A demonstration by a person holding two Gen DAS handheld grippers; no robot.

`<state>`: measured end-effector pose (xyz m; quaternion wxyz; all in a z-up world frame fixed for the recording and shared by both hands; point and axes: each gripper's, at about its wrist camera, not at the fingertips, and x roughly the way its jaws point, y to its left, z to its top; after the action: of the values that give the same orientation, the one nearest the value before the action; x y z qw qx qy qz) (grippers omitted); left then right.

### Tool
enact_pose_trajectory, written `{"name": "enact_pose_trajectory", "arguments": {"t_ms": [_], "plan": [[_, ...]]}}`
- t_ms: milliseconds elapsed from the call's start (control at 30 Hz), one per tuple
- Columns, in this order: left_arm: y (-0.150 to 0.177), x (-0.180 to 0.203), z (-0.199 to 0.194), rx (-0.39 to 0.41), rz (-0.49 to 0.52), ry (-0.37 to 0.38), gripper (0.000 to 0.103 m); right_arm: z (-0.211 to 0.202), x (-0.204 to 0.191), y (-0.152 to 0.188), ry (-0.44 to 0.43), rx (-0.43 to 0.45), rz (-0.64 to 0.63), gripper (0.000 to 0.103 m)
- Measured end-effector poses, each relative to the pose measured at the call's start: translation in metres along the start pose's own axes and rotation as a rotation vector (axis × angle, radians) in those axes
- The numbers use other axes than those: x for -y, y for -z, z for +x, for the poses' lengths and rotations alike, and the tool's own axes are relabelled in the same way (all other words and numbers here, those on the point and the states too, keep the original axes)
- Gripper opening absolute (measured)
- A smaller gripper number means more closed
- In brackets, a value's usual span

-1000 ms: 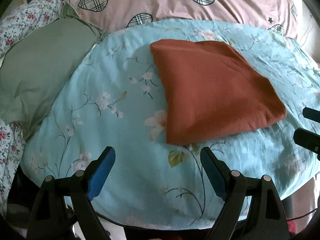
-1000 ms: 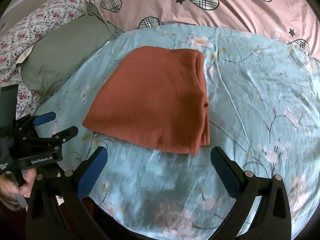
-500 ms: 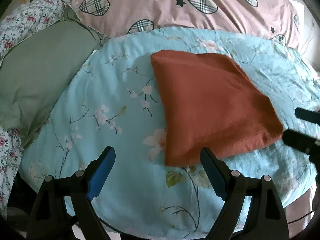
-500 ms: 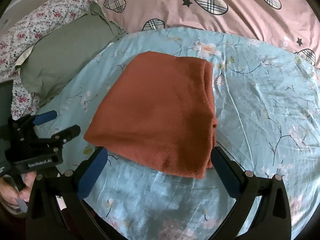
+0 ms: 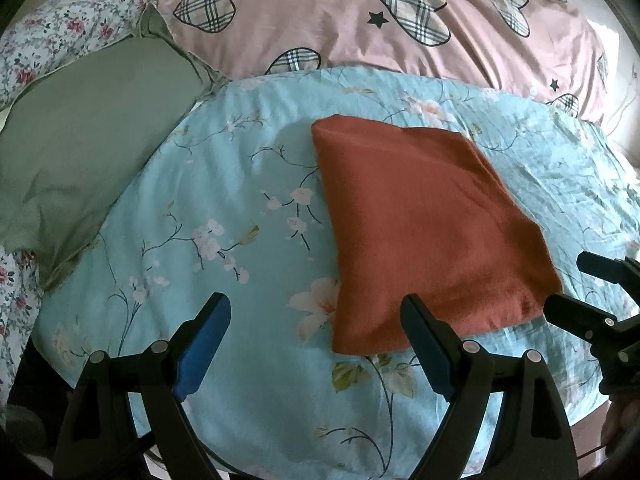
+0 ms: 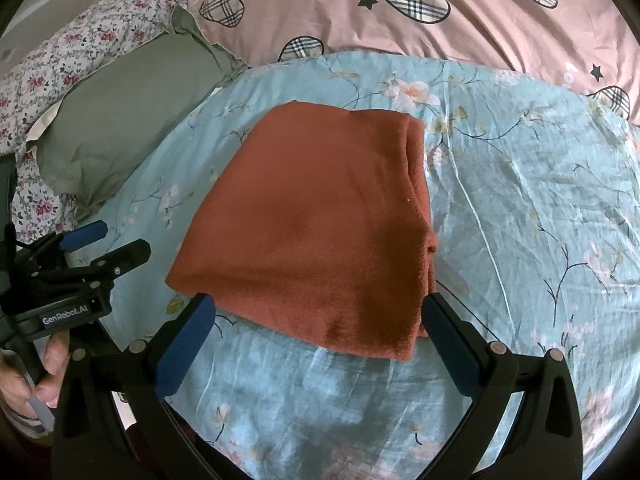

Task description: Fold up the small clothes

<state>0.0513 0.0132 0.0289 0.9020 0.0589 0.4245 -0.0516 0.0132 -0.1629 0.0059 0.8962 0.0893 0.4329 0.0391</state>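
left gripper (image 5: 316, 320) and right gripper (image 6: 320, 320): jaws spread wide, holding nothing, at the near edge of the folded rust-red garment (image 6: 312, 224). garment lies flat on the light blue floral bedcover (image 5: 224, 208). far left: green pillow (image 5: 80, 128). far: pink quilt (image 5: 320, 20).

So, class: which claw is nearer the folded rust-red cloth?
Right. The right claw straddles the rust-red cloth's near edge; the left claw sits off its near-left corner, mostly over bedding.
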Motion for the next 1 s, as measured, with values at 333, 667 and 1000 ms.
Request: {"name": "enact_pose_trajectory", "arguments": {"t_ms": [333,667,1000], "plan": [[0.0041,0.0003,-0.0045,0.004,0.003,0.003,0.087,-0.0051,0.0041,0.0009,0.003,0.005,0.012,0.103],[0.0055,0.0014,-0.0083,0.005,0.006,0.005,0.087,-0.0088,0.0060,0.0011,0.006,0.008,0.014,0.103],[0.0060,0.0000,-0.0101,0.010,0.006,0.014,0.087,-0.0103,0.0066,-0.0018,0.002,0.009,0.007,0.103]]}}
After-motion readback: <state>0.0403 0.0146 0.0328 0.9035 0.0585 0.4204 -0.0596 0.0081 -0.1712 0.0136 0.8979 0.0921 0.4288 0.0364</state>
